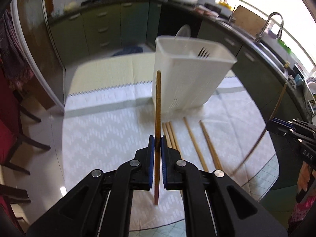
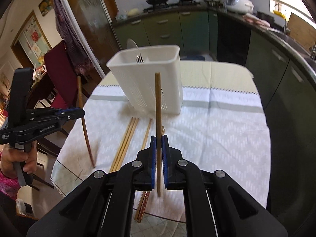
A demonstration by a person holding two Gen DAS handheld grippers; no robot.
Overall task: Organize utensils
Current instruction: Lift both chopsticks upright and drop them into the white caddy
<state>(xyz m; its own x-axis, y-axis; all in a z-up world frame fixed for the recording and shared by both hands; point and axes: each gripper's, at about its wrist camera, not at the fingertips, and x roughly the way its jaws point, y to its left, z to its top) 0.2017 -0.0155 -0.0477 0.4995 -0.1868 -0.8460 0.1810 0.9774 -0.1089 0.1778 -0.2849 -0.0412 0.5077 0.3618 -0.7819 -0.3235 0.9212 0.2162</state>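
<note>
My left gripper (image 1: 157, 144) is shut on a brown chopstick (image 1: 158, 106) that stands upright above the table, short of the white utensil holder (image 1: 187, 83). My right gripper (image 2: 159, 144) is shut on another chopstick (image 2: 158, 102), also upright, in front of the same holder (image 2: 150, 83). A fork (image 2: 139, 58) and a spoon (image 2: 132, 44) stand in the holder. Several loose chopsticks (image 1: 194, 140) lie on the tablecloth below the holder; they also show in the right wrist view (image 2: 126, 142). The left gripper also shows at the left of the right wrist view (image 2: 79, 113).
The table carries a white patterned cloth (image 1: 102, 130). Dark red chairs (image 2: 61, 75) stand at its left side. Green kitchen cabinets (image 1: 102, 25) and a counter with a sink tap (image 1: 272, 23) curve around the back and right.
</note>
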